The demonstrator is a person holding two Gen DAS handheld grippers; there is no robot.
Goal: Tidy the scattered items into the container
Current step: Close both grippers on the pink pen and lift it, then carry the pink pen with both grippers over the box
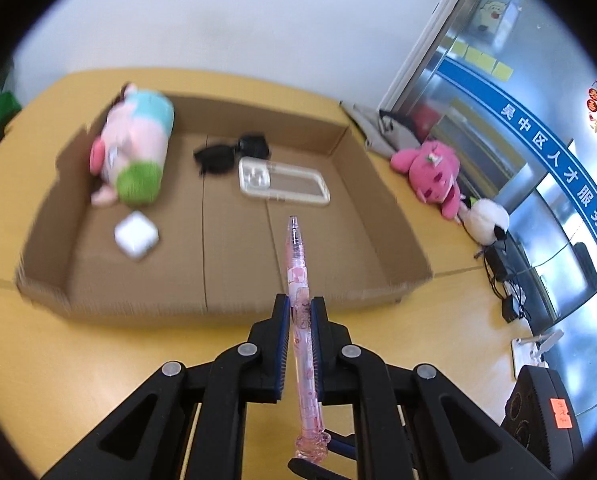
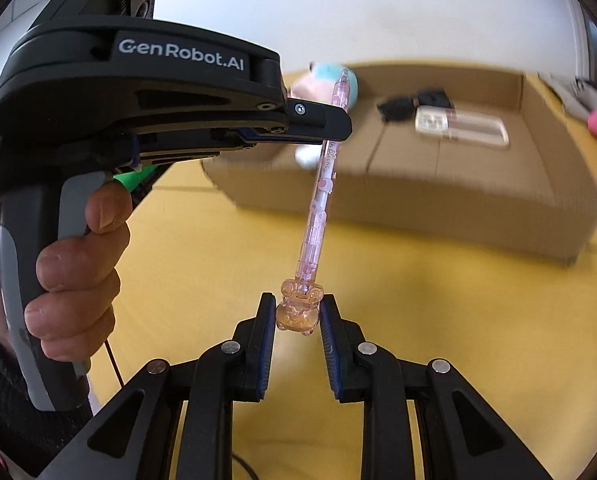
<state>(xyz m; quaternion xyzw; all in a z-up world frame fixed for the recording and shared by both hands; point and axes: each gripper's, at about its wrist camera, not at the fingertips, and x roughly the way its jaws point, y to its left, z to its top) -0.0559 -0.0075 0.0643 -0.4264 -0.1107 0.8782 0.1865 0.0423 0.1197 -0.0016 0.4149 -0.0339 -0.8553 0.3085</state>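
My left gripper [image 1: 299,306] is shut on a pink see-through pen [image 1: 298,264], tip pointing over the front wall of the shallow cardboard box [image 1: 238,304]. In the right wrist view the same pen [image 2: 318,204] hangs from the left gripper [image 2: 334,128]. Its bear-shaped end [image 2: 298,310] sits between the fingers of my right gripper [image 2: 298,312], which stand slightly apart around it. The box holds a pink plush toy [image 1: 132,152], a white charger [image 1: 136,236], a clear phone case [image 1: 282,182] and black sunglasses [image 1: 230,154].
The box [image 2: 418,196] sits on a yellow table [image 1: 78,360]. A pink plush [image 1: 430,172] and a white plush [image 1: 486,220] lie on the table right of the box. Cables and a black device [image 1: 538,404] are at the right edge.
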